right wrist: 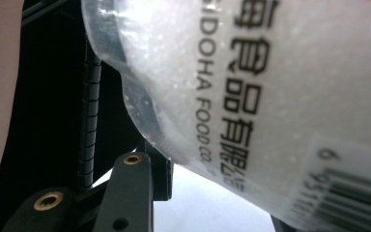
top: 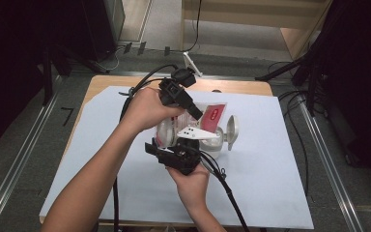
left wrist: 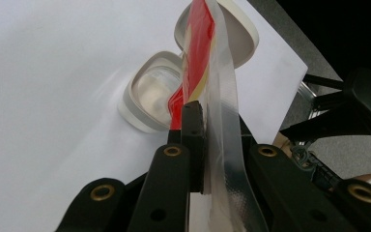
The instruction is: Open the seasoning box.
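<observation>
Looking down in the high view, we see both hands meeting at the centre of the frame over a white sheet [top: 125,183] that covers the table [top: 106,82]. The left gripper [top: 196,115] enters from the upper left of that cluster and its jaws are clamped together on the top edge of a clear bag [top: 207,118] with a red label. In the left gripper view we find the bag [left wrist: 222,121] running edge-on from the bottom centre to the top centre of the frame, pinched flat between the two black jaws.

The right gripper [top: 174,145] sits just below, at the lower middle of the cluster, and its jaws grip the bag's lower, fuller part. In the right gripper view the bag [right wrist: 270,96], holding white grains and printed with black letters and a barcode, covers the upper right of the frame and presses against the jaw at lower left.

A white jar [top: 212,142] stands under the bag, its hinged lid [top: 232,130] open at the right of centre. In the left gripper view the jar [left wrist: 149,94] lies upper centre, touching the bag's far end
</observation>
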